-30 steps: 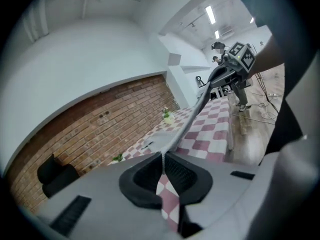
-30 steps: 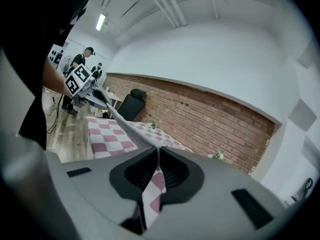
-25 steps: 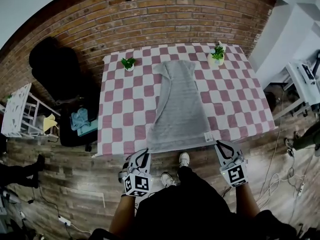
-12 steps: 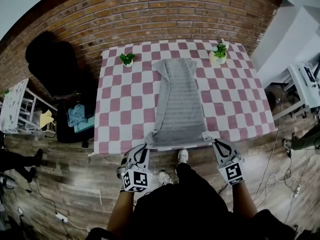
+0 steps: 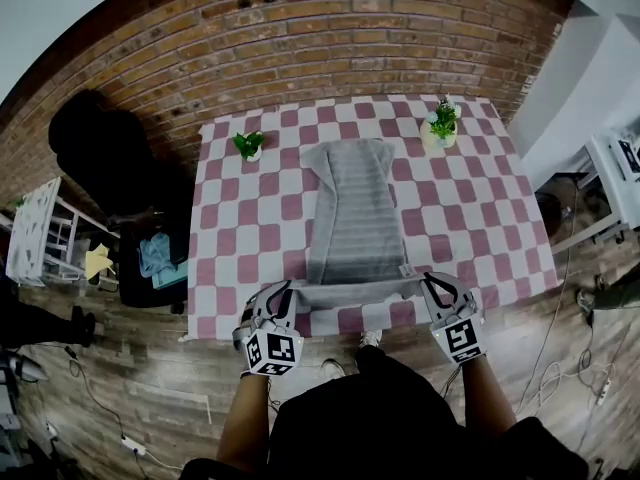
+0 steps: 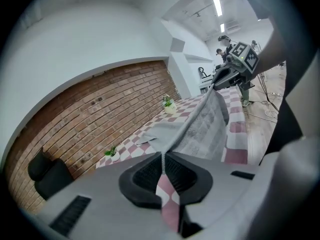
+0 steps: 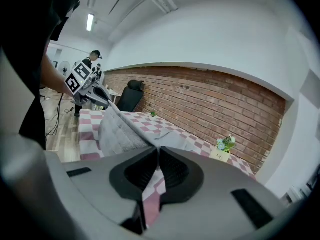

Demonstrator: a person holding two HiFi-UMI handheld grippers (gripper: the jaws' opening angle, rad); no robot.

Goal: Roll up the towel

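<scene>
A grey ribbed towel (image 5: pixel 352 211) lies lengthwise down the middle of the pink-and-white checked table (image 5: pixel 250 233). Its near end is lifted off the cloth and stretched taut between both grippers. My left gripper (image 5: pixel 287 290) is shut on the near-left corner, and the right gripper (image 5: pixel 425 280) is shut on the near-right corner. In the left gripper view the towel (image 6: pixel 197 126) runs from the jaws across to the right gripper (image 6: pixel 224 77). The right gripper view shows the towel (image 7: pixel 120 131) running to the left gripper (image 7: pixel 97 95).
Two small potted plants stand on the far part of the table, one left (image 5: pixel 249 146) and one right (image 5: pixel 440 126). A black chair (image 5: pixel 100 153) and a dark bag with cloths (image 5: pixel 155 258) sit left of the table. A brick wall (image 5: pixel 330 38) is behind.
Both grippers have moved forward over the table's near edge, carrying the towel's near end up and towards the far side. The towel's flat part on the table has become shorter.
</scene>
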